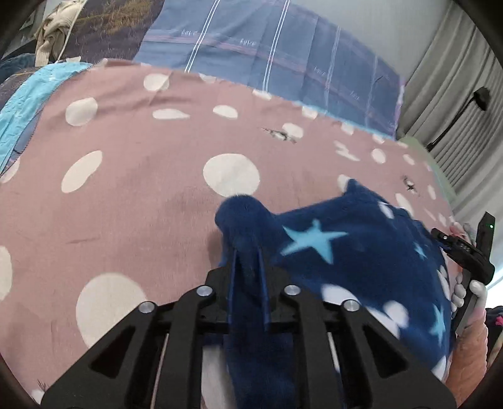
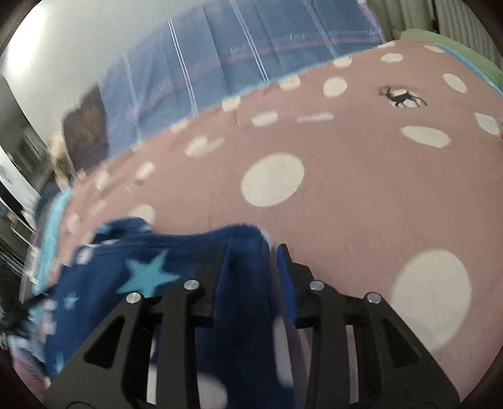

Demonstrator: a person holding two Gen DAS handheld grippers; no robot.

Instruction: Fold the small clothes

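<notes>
A small dark blue fleece garment [image 1: 361, 251] with light blue stars and white dots hangs stretched between my two grippers above a pink dotted bedspread [image 1: 132, 195]. My left gripper [image 1: 248, 251] is shut on one bunched corner of it. My right gripper [image 2: 251, 251] is shut on the other corner of the garment [image 2: 132, 273], which trails off to the left. The right gripper's black body and the hand holding it show at the right edge of the left wrist view [image 1: 468, 254]. The right wrist view is blurred.
The pink bedspread [image 2: 361, 195] with white dots and small deer prints covers the bed. A blue plaid quilt [image 1: 270, 47] lies along the far side. Grey curtains [image 1: 456, 78] hang at the right. A cream garment [image 1: 53, 28] lies at the far left.
</notes>
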